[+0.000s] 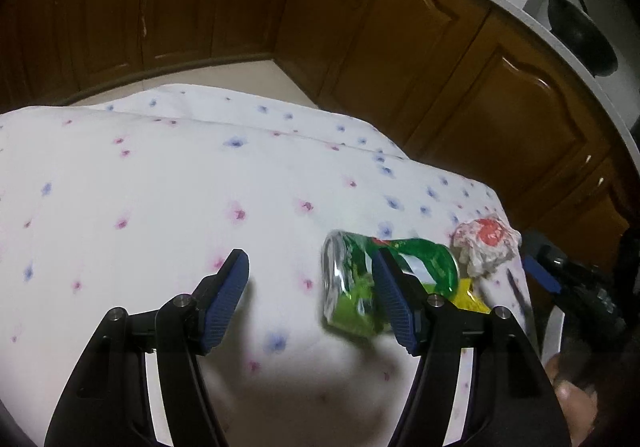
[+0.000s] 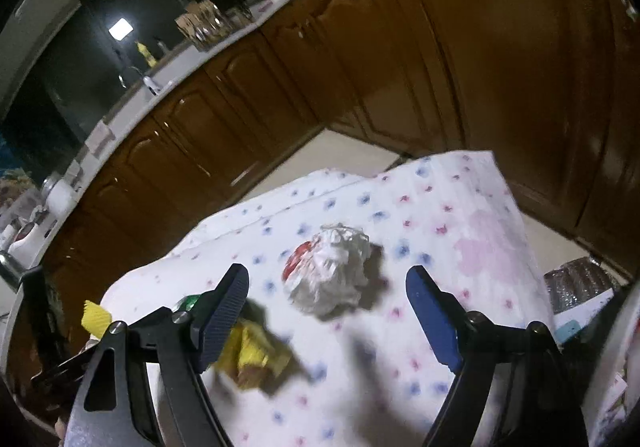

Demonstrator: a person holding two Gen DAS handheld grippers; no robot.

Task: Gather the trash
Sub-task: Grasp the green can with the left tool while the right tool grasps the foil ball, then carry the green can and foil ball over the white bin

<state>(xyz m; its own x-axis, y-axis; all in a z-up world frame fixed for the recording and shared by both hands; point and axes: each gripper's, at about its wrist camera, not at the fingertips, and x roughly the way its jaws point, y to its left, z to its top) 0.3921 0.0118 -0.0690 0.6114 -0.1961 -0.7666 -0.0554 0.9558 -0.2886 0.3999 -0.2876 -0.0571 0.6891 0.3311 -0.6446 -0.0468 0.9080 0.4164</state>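
No text, brand, number or sign could be read in either view. The crushed green can (image 1: pixel 352 283) carried printed markings, but motion blur left them illegible. The crumpled white wrapper (image 2: pixel 328 275) showed a red round mark at about its nine o'clock side, with no letters to make out. The yellow packet (image 2: pixel 256 351) was too blurred to tell any print. Jars (image 2: pixel 208 25) on the far desk, toward eleven o'clock, were too small to read.
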